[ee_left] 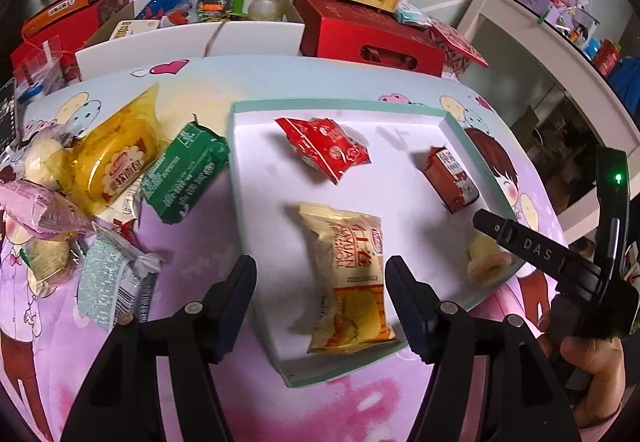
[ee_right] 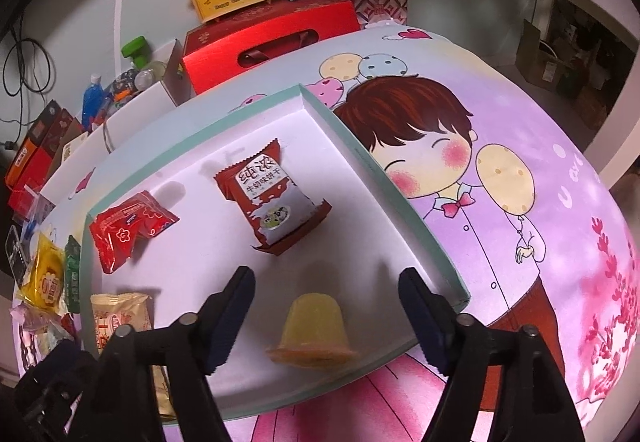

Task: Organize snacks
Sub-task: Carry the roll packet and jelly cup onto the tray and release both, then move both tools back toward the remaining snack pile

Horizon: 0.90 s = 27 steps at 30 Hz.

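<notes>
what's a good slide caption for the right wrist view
Open right gripper poised over a yellow jelly cup in the teal-rimmed tray, beside a milk biscuit pack and red snack packet.

Left gripper (ee_left: 320,306): two matte black arms ending in dark navy pads (ee_left: 408,306) with ribbed inner faces — each arm carries round silver screws near the joints, low in the left wrist view. At the right edge of that frame the right gripper (ee_left: 532,250) shows a black finger lettered "DAS" in pale grey, a small green light above it, and bare-skinned fingers (ee_left: 592,358) around its black handle. The right wrist view shows matching black arms, navy pads and silver screws (ee_right: 464,320).
</notes>
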Available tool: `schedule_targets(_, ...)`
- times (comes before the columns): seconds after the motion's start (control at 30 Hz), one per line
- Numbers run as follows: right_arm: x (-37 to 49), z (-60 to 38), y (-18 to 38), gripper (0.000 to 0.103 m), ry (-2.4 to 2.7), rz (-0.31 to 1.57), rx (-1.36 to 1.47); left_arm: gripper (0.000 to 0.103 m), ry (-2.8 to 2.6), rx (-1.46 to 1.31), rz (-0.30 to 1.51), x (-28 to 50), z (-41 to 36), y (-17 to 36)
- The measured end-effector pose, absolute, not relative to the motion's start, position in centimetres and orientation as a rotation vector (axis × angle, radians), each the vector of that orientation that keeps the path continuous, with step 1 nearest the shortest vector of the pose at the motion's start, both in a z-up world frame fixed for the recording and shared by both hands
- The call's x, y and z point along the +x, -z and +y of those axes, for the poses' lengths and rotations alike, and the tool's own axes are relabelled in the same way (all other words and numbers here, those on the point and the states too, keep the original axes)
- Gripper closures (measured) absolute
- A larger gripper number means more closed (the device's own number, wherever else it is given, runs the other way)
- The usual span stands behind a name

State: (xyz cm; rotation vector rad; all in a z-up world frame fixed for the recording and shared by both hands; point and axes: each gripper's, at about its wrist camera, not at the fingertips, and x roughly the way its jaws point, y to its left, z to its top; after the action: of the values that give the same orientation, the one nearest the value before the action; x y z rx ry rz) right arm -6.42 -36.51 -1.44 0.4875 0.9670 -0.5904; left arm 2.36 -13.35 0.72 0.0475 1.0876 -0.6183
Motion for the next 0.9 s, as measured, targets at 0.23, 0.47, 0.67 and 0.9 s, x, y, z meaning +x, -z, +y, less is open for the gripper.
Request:
schedule_targets(0.23,-6.1,-36.2,1.5,0.006,0.58,0.969,0.468,0.019,0.572,0.029,1.074,3.0,-12.4,-0.8)
schedule_targets(0.47,-6.1,-36.0,1.5,0.0,0.58,0.966,0.456,0.009,0.536,-0.004,1.082,3.6,-11.3,-0.7)
schedule_targets(0.67,-6.0,-35.7,1.5,0.0,0.589,0.96,0.444,0.008,0.511,-0.042,1.053,4.0,-10.1,-0.9)
schedule_targets(0.9,-6.2,-36.0,1.5,0.0,0.604,0.948,0.484,0.008,0.491,-0.093,1.058,4.6,-9.0,-0.9)
